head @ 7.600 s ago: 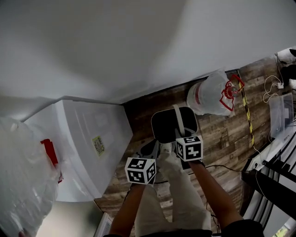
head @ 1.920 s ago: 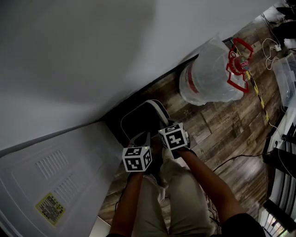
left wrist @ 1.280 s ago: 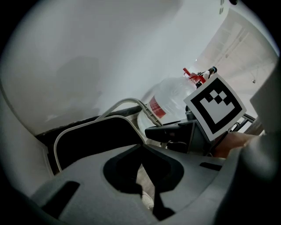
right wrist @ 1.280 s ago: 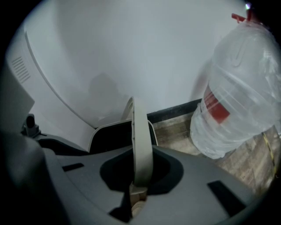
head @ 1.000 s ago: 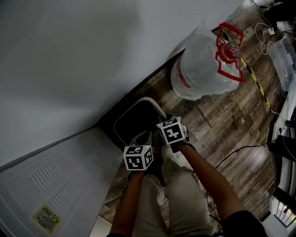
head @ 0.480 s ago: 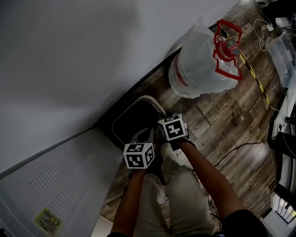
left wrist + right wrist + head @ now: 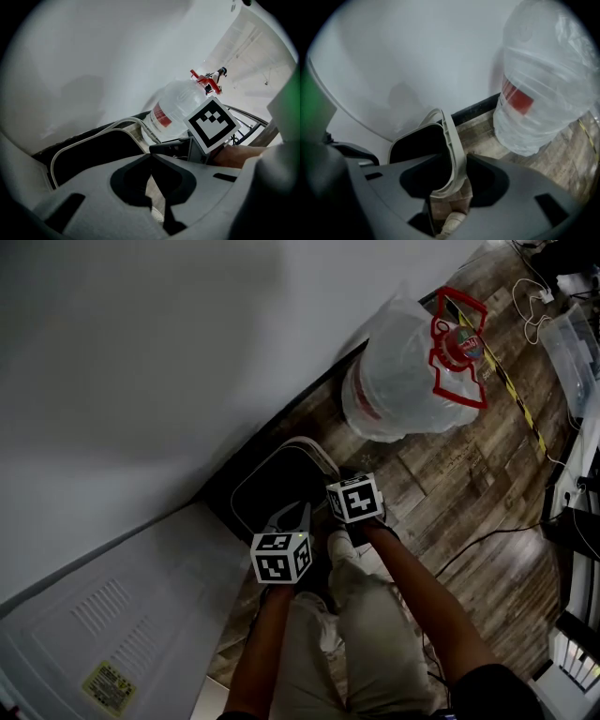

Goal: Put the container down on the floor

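Container (image 7: 267, 457): a dark bin with a pale rim, close to the water jug (image 7: 403, 381), on the side toward the person, and up against the foot of the wall (image 7: 141, 352). No view shows whether its base touches the floor (image 7: 450, 493).
Right gripper (image 7: 458, 159): its claw pinches the container's pale rim (image 7: 452, 154), one jaw inside the bin and one outside. It is on the container's jug-side edge.
Left gripper (image 7: 151, 155): claw pressed together at the tips, with nothing in it. It is farther from the water jug than the right gripper (image 7: 342, 486) and just off the container's near rim (image 7: 93, 136).
Water jug: large, clear, wrapped in thin plastic, with a red band (image 7: 518, 99) on its side. It stands upright on the wood-plank floor next to the wall.
Red handle (image 7: 457, 343): on top of the water jug, around its cap.
White appliance (image 7: 103, 615): well apart from the water jug, beyond the container. It has vent slots and a yellow label (image 7: 106, 677).
Person's legs (image 7: 366, 634): in light trousers, nearer than the container as seen from the jug.
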The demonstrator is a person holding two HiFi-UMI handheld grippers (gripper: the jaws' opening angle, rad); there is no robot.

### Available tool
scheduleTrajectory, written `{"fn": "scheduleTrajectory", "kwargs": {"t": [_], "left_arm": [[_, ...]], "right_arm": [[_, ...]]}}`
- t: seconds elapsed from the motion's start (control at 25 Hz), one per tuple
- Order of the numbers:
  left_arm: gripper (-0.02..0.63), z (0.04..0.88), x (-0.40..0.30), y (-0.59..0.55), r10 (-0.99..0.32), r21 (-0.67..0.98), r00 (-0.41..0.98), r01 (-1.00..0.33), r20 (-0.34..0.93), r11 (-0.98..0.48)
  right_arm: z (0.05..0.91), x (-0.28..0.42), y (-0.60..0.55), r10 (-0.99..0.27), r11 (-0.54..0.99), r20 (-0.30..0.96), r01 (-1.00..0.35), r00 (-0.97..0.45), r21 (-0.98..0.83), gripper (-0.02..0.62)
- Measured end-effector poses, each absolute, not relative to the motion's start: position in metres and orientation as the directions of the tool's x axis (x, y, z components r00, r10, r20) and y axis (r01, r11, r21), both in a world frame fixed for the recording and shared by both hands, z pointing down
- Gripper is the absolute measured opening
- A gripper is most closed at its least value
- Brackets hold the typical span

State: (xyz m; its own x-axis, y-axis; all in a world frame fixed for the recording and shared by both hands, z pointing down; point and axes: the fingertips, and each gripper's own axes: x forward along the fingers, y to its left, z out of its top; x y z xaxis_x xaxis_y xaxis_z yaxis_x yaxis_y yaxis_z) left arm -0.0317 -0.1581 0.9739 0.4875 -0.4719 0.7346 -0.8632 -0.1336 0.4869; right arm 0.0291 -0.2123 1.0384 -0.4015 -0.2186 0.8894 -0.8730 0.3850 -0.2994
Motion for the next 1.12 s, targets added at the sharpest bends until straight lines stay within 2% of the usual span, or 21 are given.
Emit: {"fn": "scheduleTrajectory", "kwargs": {"t": [0.12,0.88,0.96,1.04,1.12], "left_arm": [[0.015,0.970,-0.034,-0.161,-0.474,0.486,0.484,-0.864,0.735,-0.129],[0.015,0.915,-0.035,-0.175,-0.469,0.475,0.466,-0.873,0.750,-0.108],[0.015,0.902,-0.031,-0.178,-0.468,0.473,0.470,-0.873,0.748,-0.119],[0.015,0.888,-0.028,-0.179,-0.469,0.478,0.474,-0.870,0.745,-0.121],[0.015,0.876,-0.026,-0.178,-0.470,0.498,0.483,-0.861,0.739,-0.103]], "right_arm": [[1.037,0.031,-0.213,-0.216,0.377,0.891,-0.876,-0.399,-0.300,0.166],[0.987,0.043,-0.215,-0.200,0.298,0.887,-0.888,-0.417,-0.350,0.166],[0.974,0.050,-0.215,-0.205,0.281,0.892,-0.897,-0.403,-0.340,0.157],[0.958,0.055,-0.216,-0.216,0.286,0.895,-0.902,-0.390,-0.324,0.110],[0.943,0.054,-0.215,-0.217,0.304,0.892,-0.896,-0.397,-0.325,0.103]]}}
